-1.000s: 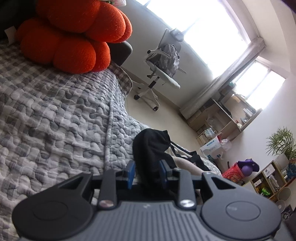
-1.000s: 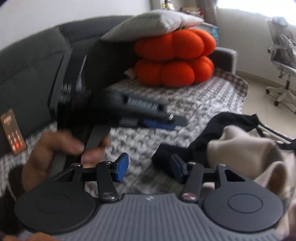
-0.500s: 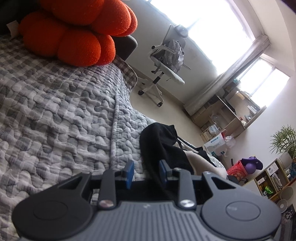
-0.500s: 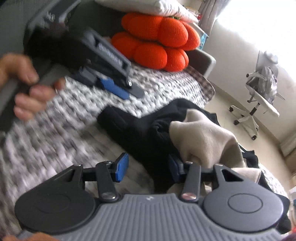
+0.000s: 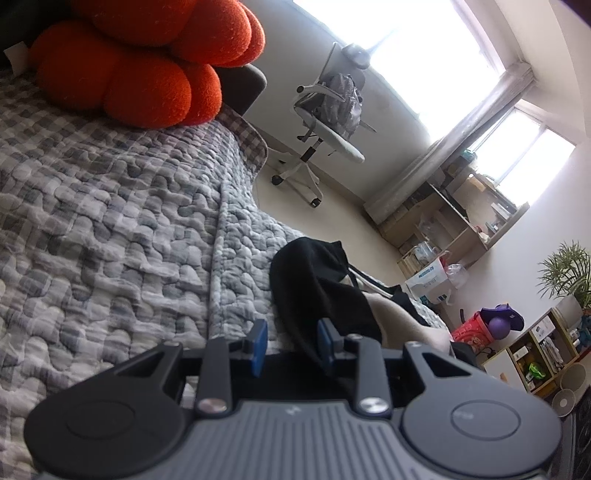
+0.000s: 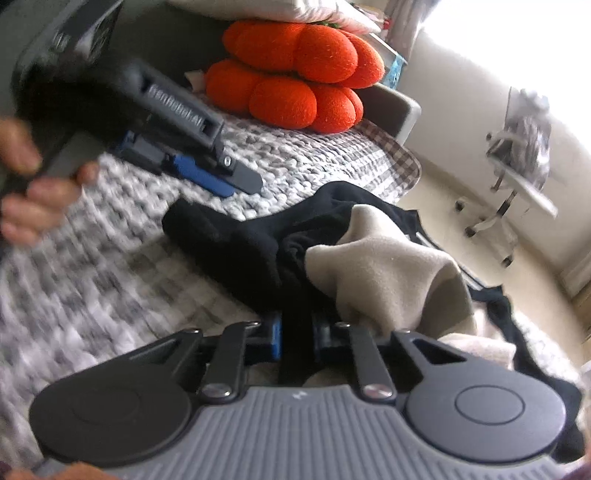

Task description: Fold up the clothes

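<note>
A crumpled black garment lies on the grey quilted bed cover, tangled with a beige garment. My right gripper is shut on a fold of the black garment at its near edge. My left gripper is open, low over the quilt, with the black garment just ahead and reaching between its fingers. The left gripper also shows in the right wrist view, held above the quilt beyond the black garment.
Orange pumpkin cushions sit at the head of the bed, under a pale pillow. A white office chair stands on the floor past the bed edge. Shelves, a red basket and a plant line the far wall.
My right gripper moved down onto the clothes pile and closed on the black garment. My left gripper shifted slightly toward the pile and stayed open.
</note>
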Motion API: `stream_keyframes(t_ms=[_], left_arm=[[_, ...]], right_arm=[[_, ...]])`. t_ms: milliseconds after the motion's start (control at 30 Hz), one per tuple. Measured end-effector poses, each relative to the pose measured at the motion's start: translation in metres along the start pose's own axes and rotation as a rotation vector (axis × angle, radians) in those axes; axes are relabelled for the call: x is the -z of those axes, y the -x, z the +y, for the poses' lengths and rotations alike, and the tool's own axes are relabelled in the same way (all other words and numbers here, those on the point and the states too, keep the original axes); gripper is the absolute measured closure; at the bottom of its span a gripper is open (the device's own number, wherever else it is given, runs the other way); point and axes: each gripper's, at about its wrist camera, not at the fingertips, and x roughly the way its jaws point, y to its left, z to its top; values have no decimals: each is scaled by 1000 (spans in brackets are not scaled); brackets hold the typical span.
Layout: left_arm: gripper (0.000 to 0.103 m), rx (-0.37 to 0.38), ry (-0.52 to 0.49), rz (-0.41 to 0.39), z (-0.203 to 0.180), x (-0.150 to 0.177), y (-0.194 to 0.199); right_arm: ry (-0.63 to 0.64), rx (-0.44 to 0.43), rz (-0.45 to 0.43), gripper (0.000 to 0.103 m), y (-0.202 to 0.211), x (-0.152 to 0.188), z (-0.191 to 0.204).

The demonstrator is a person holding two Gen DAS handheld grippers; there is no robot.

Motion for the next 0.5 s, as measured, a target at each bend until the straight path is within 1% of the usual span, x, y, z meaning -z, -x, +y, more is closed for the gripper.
stream_keyframes(t_ms=[167, 267, 400, 500], left_arm=[[72, 6, 15, -2, 3, -2, 3], [72, 9, 28, -7, 5, -3, 7], [71, 23, 35, -23, 6, -6, 13], [70, 34, 37, -38, 8, -8, 20]], right_arm=[[-190, -142, -10, 88, 7, -13, -19], [-308, -254, -17, 88, 12, -22, -28], [-418, -367, -36, 88, 17, -33, -34], [-494, -429, -49, 88, 18, -42, -40]])
